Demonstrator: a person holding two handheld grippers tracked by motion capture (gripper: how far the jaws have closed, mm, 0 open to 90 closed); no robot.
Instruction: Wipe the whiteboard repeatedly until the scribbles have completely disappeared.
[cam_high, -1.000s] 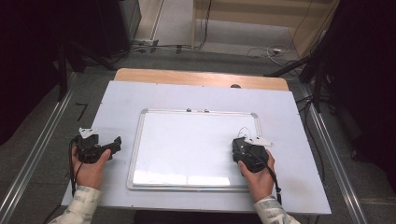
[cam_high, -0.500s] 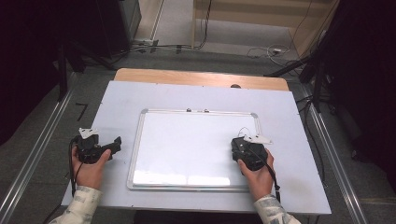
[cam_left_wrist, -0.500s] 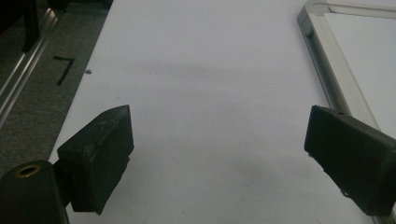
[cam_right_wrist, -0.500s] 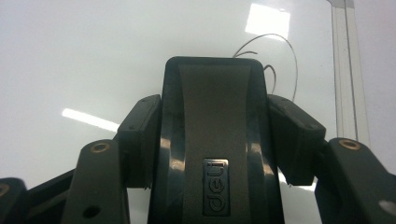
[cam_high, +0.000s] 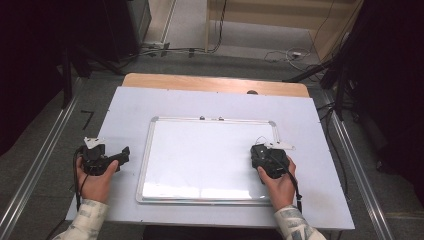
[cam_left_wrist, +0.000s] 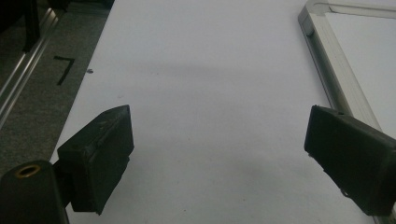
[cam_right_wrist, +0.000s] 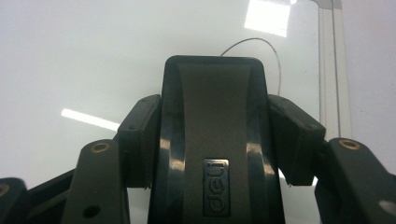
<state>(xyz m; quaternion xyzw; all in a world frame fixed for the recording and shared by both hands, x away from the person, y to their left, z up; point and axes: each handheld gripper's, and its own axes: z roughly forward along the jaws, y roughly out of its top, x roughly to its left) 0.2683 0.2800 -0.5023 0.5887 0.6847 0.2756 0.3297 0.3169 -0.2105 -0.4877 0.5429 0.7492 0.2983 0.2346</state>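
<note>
A white whiteboard (cam_high: 200, 155) with a silver frame lies flat in the middle of the table. My right gripper (cam_high: 263, 156) rests on its right part, shut on a black eraser (cam_right_wrist: 212, 140) whose flat side faces the board. In the right gripper view the pads (cam_right_wrist: 140, 135) press both sides of the eraser. My left gripper (cam_high: 121, 154) sits on the bare table just left of the board, open with nothing between its jaws. In the left gripper view (cam_left_wrist: 219, 140) the board's frame (cam_left_wrist: 334, 70) runs along the right jaw.
The pale table top (cam_high: 150, 105) ends in a wooden strip (cam_high: 215, 85) at the far side. Metal rails (cam_high: 40, 165) run along the floor on both sides. A thin wire (cam_right_wrist: 261, 44) curls on the board ahead of the eraser.
The right gripper with the eraser has shifted very slightly on the board. The left hand has stayed where it was.
</note>
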